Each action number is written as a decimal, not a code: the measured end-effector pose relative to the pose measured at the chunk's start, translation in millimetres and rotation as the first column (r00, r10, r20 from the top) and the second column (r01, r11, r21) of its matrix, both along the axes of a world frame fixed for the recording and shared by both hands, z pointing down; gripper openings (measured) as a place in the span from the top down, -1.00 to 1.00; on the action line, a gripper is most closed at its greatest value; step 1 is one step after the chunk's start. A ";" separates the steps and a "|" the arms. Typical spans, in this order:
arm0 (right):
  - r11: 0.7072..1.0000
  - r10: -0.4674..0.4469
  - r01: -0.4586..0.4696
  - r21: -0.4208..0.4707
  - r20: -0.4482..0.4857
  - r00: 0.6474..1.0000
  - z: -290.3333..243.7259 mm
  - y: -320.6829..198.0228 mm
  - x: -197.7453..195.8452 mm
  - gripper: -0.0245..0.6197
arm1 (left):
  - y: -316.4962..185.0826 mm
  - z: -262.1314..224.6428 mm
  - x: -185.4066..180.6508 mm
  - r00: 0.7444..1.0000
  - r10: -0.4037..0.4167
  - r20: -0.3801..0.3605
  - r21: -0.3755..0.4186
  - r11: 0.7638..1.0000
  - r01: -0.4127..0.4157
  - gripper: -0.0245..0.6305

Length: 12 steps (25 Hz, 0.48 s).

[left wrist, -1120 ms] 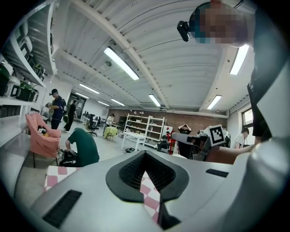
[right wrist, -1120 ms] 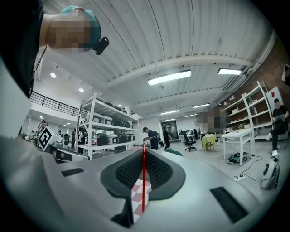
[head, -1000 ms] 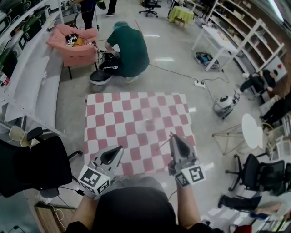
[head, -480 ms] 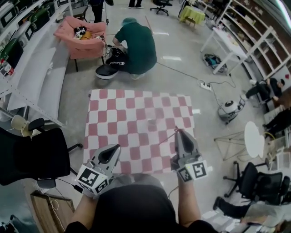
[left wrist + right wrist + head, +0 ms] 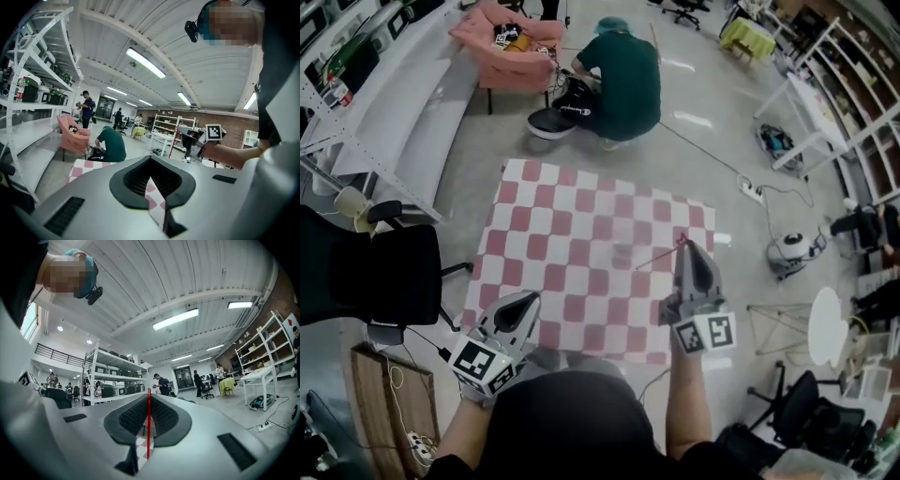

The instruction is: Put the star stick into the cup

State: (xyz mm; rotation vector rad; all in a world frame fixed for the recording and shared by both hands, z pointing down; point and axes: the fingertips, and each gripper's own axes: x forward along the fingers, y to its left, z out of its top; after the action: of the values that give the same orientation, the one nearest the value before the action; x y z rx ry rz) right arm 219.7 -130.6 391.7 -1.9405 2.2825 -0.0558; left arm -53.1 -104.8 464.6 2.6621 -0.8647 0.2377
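A small clear cup stands near the middle of the red-and-white checkered mat on the floor. My right gripper is to the right of the cup, shut on the thin red star stick. The stick's star end sits at the jaw tips and its shaft slants down-left toward the cup. In the right gripper view the star stick stands upright between the closed jaws of the right gripper. My left gripper hangs over the mat's near left edge, shut and empty, as the left gripper view also shows.
A person in green crouches at the mat's far edge beside a pink armchair. A black office chair stands left of the mat. A round white table, a power strip with cable and shelving are to the right.
My right gripper has carried the stick forward along the mat's right side, now level with the cup. The head view has swung left. The left gripper has hardly moved.
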 end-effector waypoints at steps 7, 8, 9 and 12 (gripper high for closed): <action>0.997 -0.072 0.072 -0.006 0.019 0.997 33.4 -53.4 9.9 0.84 | 2.4 11.5 -8.4 0.993 -0.104 0.062 -0.032 0.994 0.106 0.80; 0.997 -0.076 0.076 -0.017 0.016 0.997 41.9 -59.2 10.5 0.84 | 3.5 13.3 -9.7 0.991 -0.112 0.074 -0.032 0.993 0.115 0.80; 0.996 -0.080 0.080 -0.029 0.015 0.997 50.6 -64.6 10.9 0.84 | 4.3 15.4 -11.3 0.989 -0.122 0.084 -0.033 0.992 0.125 0.80; 0.993 -0.095 0.096 -0.062 0.026 0.995 76.5 -79.0 10.5 0.84 | 5.9 21.1 -16.6 0.982 -0.162 0.099 -0.046 0.985 0.167 0.80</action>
State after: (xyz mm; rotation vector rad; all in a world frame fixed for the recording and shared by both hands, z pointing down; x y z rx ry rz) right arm 230.1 -209.7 468.2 -1.8481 2.3854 -0.1626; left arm -69.7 -98.9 485.7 2.5304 -1.0861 0.3444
